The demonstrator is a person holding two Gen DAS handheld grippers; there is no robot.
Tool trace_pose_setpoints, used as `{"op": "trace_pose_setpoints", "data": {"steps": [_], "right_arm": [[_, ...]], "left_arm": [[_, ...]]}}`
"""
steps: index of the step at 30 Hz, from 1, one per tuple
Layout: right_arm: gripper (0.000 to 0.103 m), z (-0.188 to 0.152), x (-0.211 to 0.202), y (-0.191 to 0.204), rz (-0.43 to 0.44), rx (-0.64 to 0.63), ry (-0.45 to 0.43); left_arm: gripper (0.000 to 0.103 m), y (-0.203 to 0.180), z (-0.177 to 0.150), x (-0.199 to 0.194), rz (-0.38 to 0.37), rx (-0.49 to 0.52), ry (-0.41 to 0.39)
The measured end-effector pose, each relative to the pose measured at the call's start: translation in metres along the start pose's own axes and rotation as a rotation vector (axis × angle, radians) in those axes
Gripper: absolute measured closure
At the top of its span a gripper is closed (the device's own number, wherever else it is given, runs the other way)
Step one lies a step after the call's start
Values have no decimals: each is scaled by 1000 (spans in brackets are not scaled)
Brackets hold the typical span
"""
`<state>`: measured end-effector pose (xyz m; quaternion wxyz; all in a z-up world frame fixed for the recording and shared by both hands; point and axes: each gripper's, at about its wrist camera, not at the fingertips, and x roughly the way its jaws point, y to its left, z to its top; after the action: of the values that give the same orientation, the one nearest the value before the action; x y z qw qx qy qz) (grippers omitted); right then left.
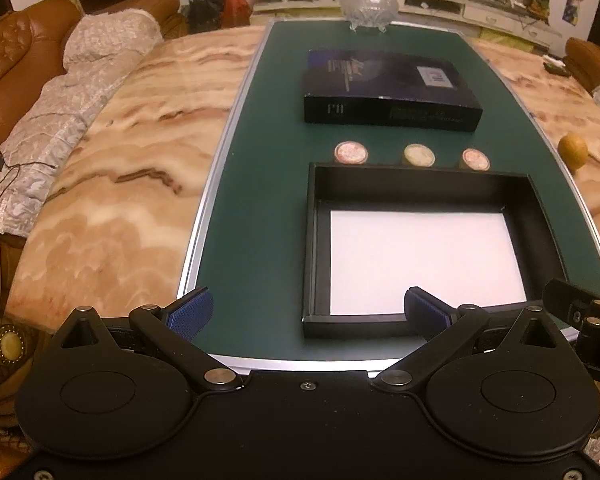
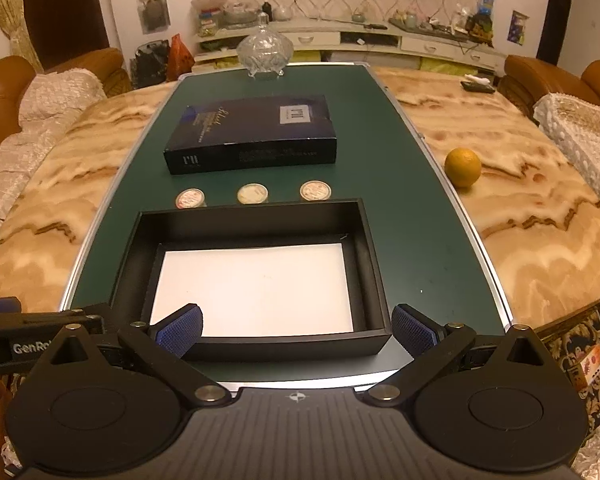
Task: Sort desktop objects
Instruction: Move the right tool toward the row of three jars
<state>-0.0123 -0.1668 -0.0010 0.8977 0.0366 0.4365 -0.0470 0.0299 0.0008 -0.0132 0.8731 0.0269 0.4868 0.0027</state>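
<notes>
An open black box (image 1: 420, 186) (image 2: 256, 216) with a white sheet on its floor sits on the green mat (image 1: 260, 160) (image 2: 420, 248) near the front edge. Three small round tins (image 1: 351, 152) (image 2: 253, 193) stand in a row just behind it. Farther back lies a dark blue box lid (image 1: 388, 88) (image 2: 252, 136). My left gripper (image 1: 308, 312) hangs open over the mat's front left, empty. Over the box's near wall my right gripper (image 2: 296, 330) also stands open, nothing between its pads.
A glass candy dish (image 1: 369, 6) (image 2: 265, 54) stands at the mat's far end. An orange (image 2: 463, 168) (image 1: 573, 148) rests on the marble table (image 1: 120, 160) to the right of the mat. Brown sofas with lace covers flank the table.
</notes>
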Motion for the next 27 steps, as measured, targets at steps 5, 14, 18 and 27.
{"op": "trace_pose_setpoints", "data": {"steps": [5,14,18,27], "right_arm": [[0,4,11,-2,-19,7,29],[0,6,26,-6,-22,26,56],[0,9,34,-6,-12,24,83],[0,20,48,-1,-7,-8,80]], "left_arm": [[0,-3,3,10,10,16,23],[0,1,8,28,5,-12,70],[0,-1,12,33,16,-1,77],[0,-2,24,46,26,-8,85]]}}
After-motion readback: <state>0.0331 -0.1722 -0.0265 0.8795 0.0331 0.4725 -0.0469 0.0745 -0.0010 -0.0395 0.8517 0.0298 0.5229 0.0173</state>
